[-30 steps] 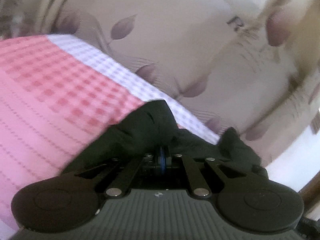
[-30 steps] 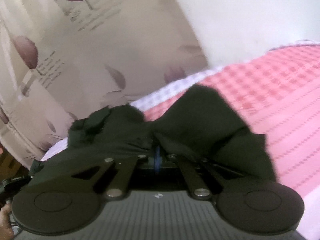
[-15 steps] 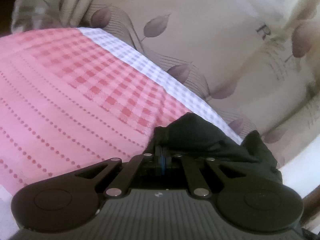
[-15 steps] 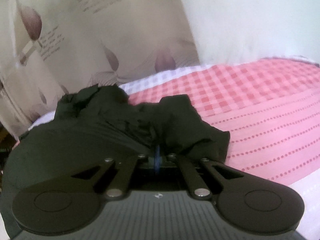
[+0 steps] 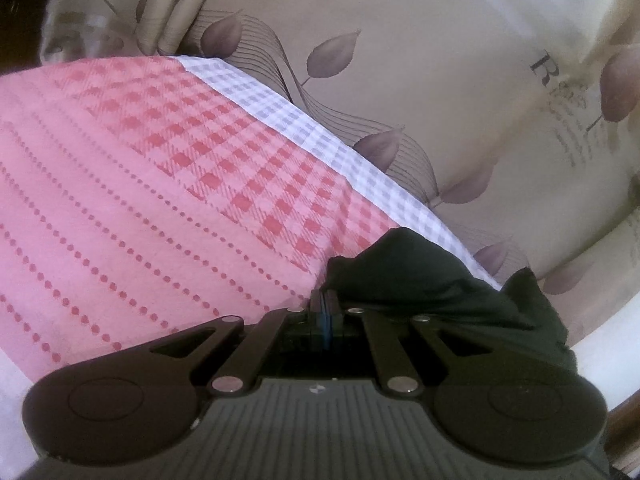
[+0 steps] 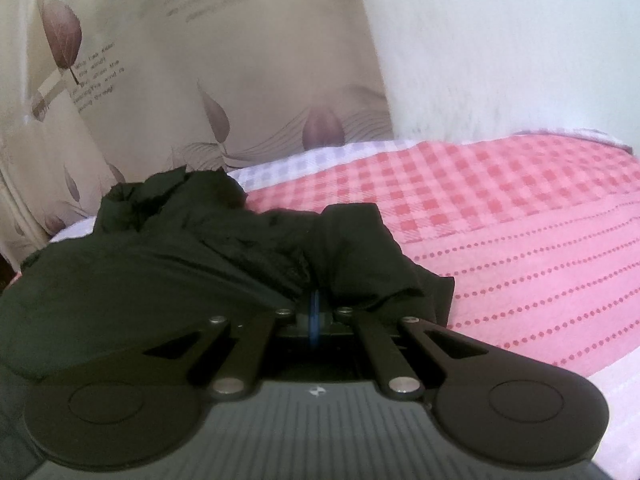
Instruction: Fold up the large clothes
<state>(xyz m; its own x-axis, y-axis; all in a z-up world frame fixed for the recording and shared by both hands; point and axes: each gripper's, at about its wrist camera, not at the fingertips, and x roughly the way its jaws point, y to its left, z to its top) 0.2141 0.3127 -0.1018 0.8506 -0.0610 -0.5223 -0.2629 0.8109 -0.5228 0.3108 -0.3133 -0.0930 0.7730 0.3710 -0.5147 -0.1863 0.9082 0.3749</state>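
Observation:
A large black garment (image 6: 192, 256) lies bunched on a pink checked and dotted bed cover (image 6: 520, 240). My right gripper (image 6: 315, 300) is shut on a fold of it; the cloth spreads left and drapes over the fingers. In the left wrist view my left gripper (image 5: 326, 300) is shut on another edge of the black garment (image 5: 420, 276), which trails to the right toward the bed's edge. The fingertips of both grippers are hidden in the cloth.
The pink cover (image 5: 140, 208) has a white-and-grey checked border (image 5: 320, 132) along the far edge. A beige curtain with leaf prints (image 5: 440, 80) hangs behind the bed. A white wall (image 6: 500, 40) stands at the right.
Both grippers have come down toward the bed with the garment still held. More pink cover shows in the left wrist view, and the cloth now rests lower and flatter.

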